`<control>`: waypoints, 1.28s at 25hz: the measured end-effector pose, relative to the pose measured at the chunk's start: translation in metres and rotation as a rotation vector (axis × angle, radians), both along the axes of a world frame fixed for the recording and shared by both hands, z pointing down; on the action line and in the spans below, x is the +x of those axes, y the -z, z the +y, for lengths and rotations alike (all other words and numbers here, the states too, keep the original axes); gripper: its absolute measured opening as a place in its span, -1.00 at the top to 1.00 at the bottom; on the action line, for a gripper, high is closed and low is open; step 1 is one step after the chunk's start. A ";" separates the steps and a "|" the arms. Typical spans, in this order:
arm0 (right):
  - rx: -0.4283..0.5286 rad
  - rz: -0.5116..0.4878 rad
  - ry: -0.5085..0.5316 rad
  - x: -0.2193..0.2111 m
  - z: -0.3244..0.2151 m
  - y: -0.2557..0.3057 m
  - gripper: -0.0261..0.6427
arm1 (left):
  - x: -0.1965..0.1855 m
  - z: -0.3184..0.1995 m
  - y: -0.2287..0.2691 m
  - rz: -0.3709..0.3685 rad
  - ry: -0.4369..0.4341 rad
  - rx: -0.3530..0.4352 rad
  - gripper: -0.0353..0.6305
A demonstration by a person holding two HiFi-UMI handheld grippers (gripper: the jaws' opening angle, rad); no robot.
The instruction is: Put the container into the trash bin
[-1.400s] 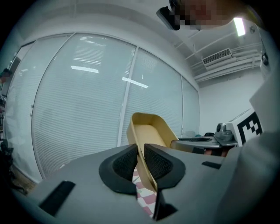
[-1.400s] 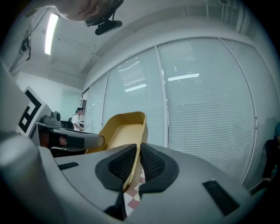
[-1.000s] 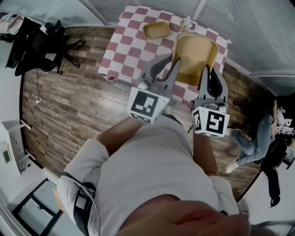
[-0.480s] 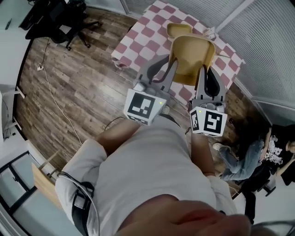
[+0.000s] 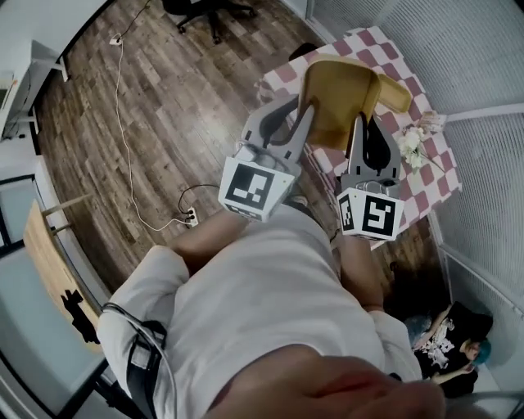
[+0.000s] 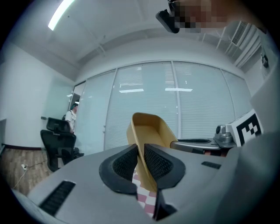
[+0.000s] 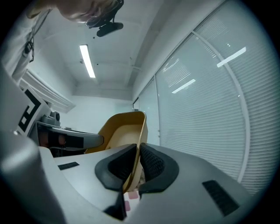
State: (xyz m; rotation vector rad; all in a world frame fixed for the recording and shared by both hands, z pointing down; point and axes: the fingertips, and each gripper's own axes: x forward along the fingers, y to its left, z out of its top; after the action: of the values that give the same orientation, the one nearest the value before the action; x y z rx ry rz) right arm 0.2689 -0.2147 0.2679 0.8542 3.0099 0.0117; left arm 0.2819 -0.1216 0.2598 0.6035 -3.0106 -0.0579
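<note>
One container [image 5: 340, 94], held up by two grippers over one table [image 5: 430, 176].
The tan container hangs in the air above the checkered table. The left gripper [image 5: 304, 114] pinches its left wall and the right gripper [image 5: 370, 131] its right wall. Each pair of jaws is closed down to a narrow gap, pads pressed on the thin wall. One white crumpled thing [image 5: 413, 143] lies on the table. On the wood floor are one cable [image 5: 123, 123] and one office chair [image 5: 205, 10].
</note>
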 end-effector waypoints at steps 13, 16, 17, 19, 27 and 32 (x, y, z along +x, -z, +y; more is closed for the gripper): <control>0.013 0.007 0.392 -0.011 0.231 0.000 0.78 | 0.023 0.219 -0.002 0.012 0.397 0.016 0.68; 0.022 0.002 0.413 -0.019 0.266 0.000 0.78 | 0.017 0.254 -0.002 0.009 0.418 0.021 0.68; 0.026 0.000 0.420 -0.022 0.277 0.001 0.78 | 0.014 0.264 -0.002 0.007 0.424 0.025 0.68; 0.031 -0.004 0.428 -0.030 0.297 0.000 0.78 | 0.008 0.284 -0.004 0.005 0.432 0.031 0.68; 0.026 -0.013 0.431 -0.046 0.360 -0.001 0.78 | -0.011 0.349 -0.006 0.000 0.430 0.023 0.68; 0.023 -0.020 0.434 -0.049 0.381 0.002 0.78 | -0.013 0.369 -0.004 -0.008 0.431 0.021 0.68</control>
State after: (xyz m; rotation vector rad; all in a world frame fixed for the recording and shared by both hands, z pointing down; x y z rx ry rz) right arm 0.2201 0.1664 0.2664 1.4761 2.7423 0.0490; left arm 0.2685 0.2475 0.2635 -0.0536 -3.0900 -0.1094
